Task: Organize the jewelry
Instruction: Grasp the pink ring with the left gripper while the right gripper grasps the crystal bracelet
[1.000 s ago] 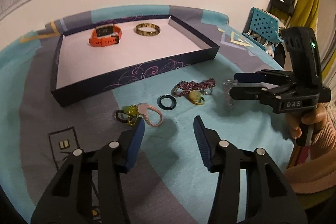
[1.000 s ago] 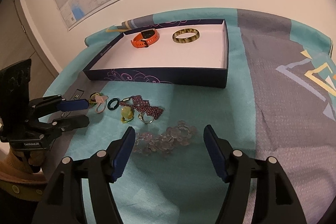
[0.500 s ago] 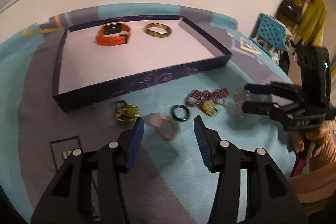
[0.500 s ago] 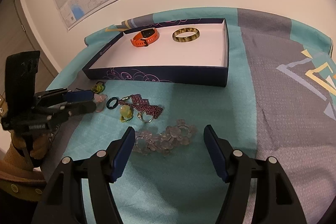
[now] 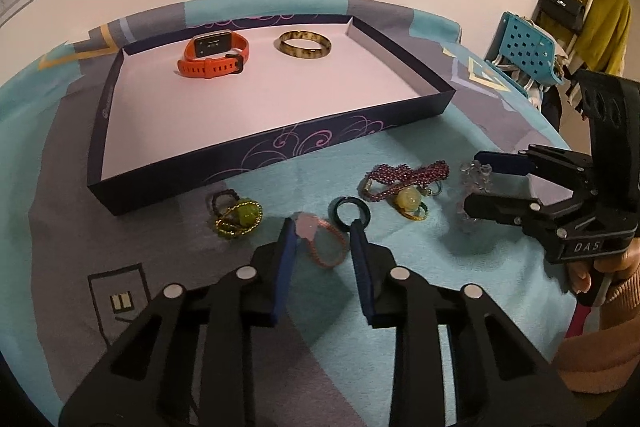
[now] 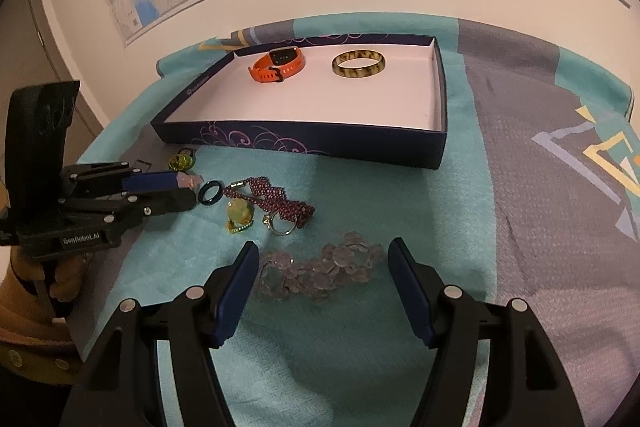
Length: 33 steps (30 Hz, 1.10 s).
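A pink cord bracelet with a pale pink stone lies on the teal cloth between the fingers of my left gripper. Its jaws are closing around the bracelet; the left pad is at the stone and a sliver of gap shows at the right pad. My right gripper stands open astride a clear crystal bracelet without touching it. The navy box tray behind holds an orange watch and an amber bangle. The right gripper also shows in the left wrist view, at the right.
Loose on the cloth lie a dark ring, a purple bead bracelet, a green stone ring and a green bead on gold chain. A blue chair stands right of the table. The wall is close behind the tray.
My left gripper has come forward over the pink bracelet and its jaws have narrowed around it. The right gripper has stayed over the crystal bracelet.
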Motion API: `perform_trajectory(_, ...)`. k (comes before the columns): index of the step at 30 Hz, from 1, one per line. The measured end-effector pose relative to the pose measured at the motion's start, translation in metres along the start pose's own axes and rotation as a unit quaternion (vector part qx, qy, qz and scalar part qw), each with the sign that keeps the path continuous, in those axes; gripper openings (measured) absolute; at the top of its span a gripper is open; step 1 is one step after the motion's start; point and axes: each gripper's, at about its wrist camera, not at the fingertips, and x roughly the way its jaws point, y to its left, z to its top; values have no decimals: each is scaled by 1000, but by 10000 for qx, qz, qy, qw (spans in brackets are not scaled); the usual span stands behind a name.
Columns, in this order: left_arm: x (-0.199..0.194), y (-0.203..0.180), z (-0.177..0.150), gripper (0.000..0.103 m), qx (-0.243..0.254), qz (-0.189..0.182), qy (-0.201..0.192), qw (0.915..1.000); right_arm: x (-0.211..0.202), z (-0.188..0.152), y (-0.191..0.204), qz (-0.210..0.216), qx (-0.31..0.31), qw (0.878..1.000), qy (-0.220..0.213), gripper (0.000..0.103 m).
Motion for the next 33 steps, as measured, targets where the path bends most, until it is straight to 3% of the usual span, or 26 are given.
perform_trajectory(6,-2,2,-4,12,-80,2,-11,10000,0,-2,5,-204,-184,9996,11,44)
perform_trajectory(11,-3,2,-5,12,-79,14,-21,10000,-2,-3,4,-168,-191,9997,18,33)
perform_trajectory(13,-4,2,-6,12,-74,25,-28,10000,-3,-3,4,-106,-177,9998,22,20)
perform_trajectory(18,-7,2,-8,11,-75,15,-54,10000,-9,-4,3,-15,-91,10000,-18,17)
perform_trajectory(20,-8,2,-9,11,-82,0,-70,9999,-14,-2,1,70,-20,9999,-87,9)
perform_trajectory(33,-37,-2,-3,11,-13,-45,-427,9991,-37,14,3,313,89,9985,-448,9)
